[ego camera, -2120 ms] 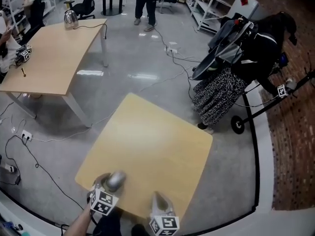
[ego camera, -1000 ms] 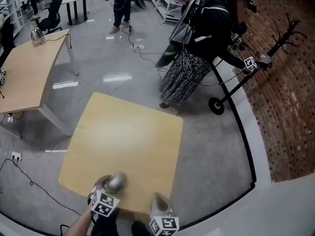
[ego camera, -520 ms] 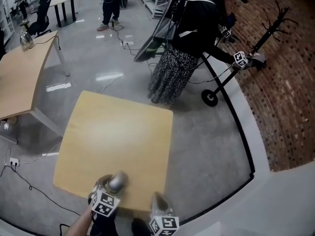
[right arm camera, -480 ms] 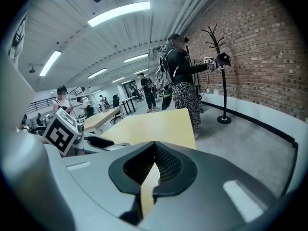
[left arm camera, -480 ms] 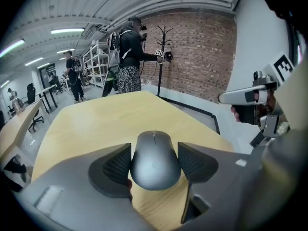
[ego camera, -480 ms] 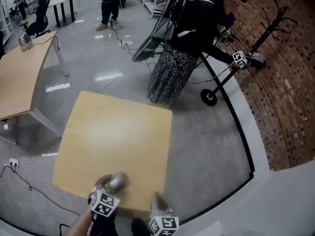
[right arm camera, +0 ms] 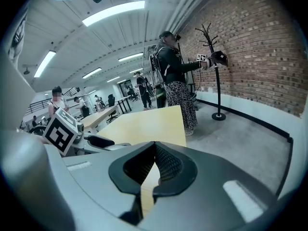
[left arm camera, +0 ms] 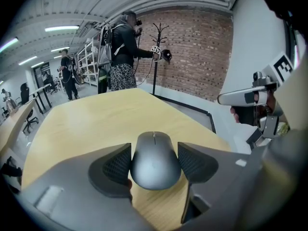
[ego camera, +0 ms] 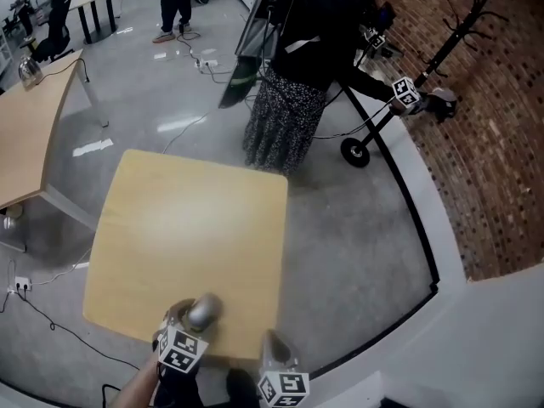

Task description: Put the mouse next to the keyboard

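A grey mouse (left arm camera: pixel 154 160) sits between the jaws of my left gripper (left arm camera: pixel 154 163), whose pads press on its two sides. In the head view the mouse (ego camera: pixel 202 311) and left gripper (ego camera: pixel 201 316) hang over the near edge of a bare light-wood table (ego camera: pixel 187 219). My right gripper (ego camera: pixel 274 348) is beside it to the right, at the table's near right corner. Its jaws (right arm camera: pixel 153 150) are shut with nothing between them. No keyboard shows in any view.
A person in a black jacket and patterned skirt (ego camera: pixel 293 83) stands just beyond the table's far right corner, holding grippers towards a coat stand (ego camera: pixel 455 19). A second wooden table (ego camera: pixel 30 130) stands at the left. A brick wall (ego camera: pixel 501 143) runs along the right.
The head view has swung: the table and the standing person have slid left and nearer in the picture. Both grippers keep their place in the view, the mouse still held in the left one.
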